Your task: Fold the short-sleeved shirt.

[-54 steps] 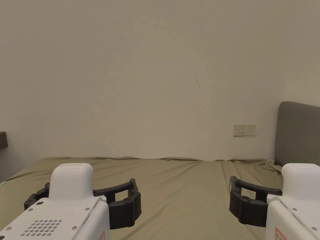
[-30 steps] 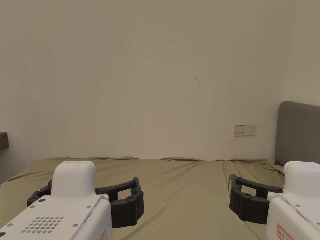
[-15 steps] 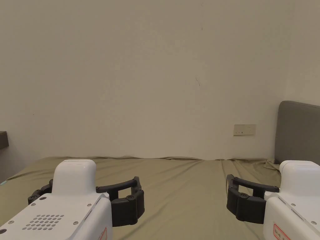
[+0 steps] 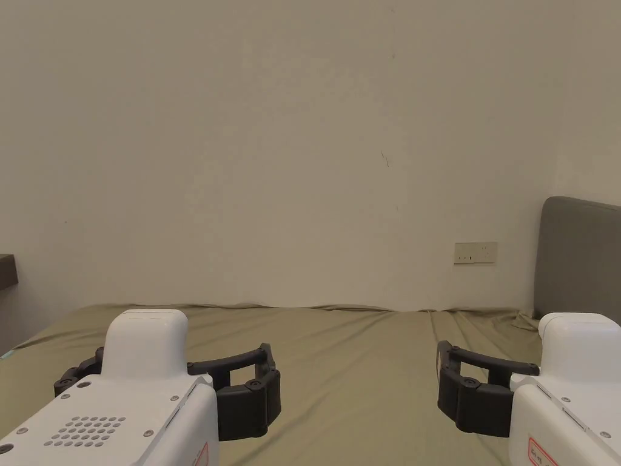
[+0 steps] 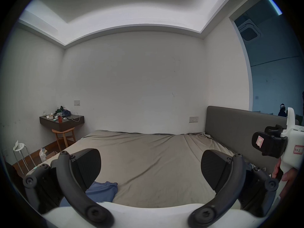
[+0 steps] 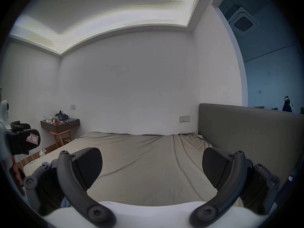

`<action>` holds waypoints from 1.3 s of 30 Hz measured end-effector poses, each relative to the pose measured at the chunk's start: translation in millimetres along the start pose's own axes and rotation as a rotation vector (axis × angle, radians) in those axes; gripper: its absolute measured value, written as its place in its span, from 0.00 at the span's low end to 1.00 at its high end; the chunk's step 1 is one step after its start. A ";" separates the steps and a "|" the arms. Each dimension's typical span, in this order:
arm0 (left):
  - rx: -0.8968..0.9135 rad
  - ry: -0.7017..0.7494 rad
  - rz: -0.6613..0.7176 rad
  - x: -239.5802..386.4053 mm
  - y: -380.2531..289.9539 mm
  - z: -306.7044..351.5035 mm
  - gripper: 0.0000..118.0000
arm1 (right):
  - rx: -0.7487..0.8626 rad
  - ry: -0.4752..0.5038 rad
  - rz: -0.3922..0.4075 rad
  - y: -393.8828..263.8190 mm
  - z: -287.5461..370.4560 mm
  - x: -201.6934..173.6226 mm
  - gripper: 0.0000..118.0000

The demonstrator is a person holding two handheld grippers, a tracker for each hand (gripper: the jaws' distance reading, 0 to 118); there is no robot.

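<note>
Left gripper (image 5: 150, 168) hovered with jaws wide and empty above the blue shirt (image 5: 102, 191), which lay crumpled near the bed's (image 5: 148, 151) near-left edge. Right gripper (image 6: 152, 167) hung beside it, well apart, jaws also wide and empty. A grey headboard (image 4: 579, 261) stood along the bed's right edge.

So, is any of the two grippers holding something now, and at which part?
Nothing is held. The left gripper and the right gripper both stand open above the bed sheet; the blue shirt lies untouched.
</note>
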State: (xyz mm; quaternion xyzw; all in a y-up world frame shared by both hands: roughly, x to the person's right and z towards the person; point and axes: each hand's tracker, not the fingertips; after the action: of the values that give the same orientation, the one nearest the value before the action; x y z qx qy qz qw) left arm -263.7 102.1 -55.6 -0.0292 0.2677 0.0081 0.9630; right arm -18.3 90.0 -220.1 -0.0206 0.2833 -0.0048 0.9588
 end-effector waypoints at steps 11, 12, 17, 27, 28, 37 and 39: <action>0.004 0.032 0.021 -2.8 -0.5 4.1 0.00 | -0.027 -0.045 0.109 -6.9 2.7 -6.3 0.02; -0.011 0.013 0.021 -4.3 -1.1 3.4 0.00 | -0.046 0.001 0.085 -8.9 3.0 -4.4 0.02; -0.058 -0.027 0.053 -6.1 -11.2 -0.6 0.00 | -0.065 0.022 0.072 -19.8 5.2 7.0 0.02; -0.106 0.455 0.097 -151.2 -25.4 71.1 0.00 | -0.064 0.427 0.043 -25.1 -45.3 -128.7 0.02; -0.109 0.516 0.102 -168.8 -27.2 85.4 0.00 | -0.066 0.543 0.027 -26.8 -43.8 -158.2 0.02; -0.180 0.582 0.078 -224.3 -53.5 83.1 0.00 | -0.092 0.857 0.005 -42.9 -32.0 -263.0 0.02; -0.224 0.532 0.077 -224.2 -68.1 53.8 0.00 | -0.114 0.839 0.016 -50.0 -43.6 -256.8 0.02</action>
State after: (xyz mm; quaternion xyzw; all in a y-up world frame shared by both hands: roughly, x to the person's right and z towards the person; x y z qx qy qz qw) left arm -425.8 37.4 109.6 -0.1264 0.5091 0.0661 0.8488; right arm -257.5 43.9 -115.1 -0.0678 0.6489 0.0104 0.7578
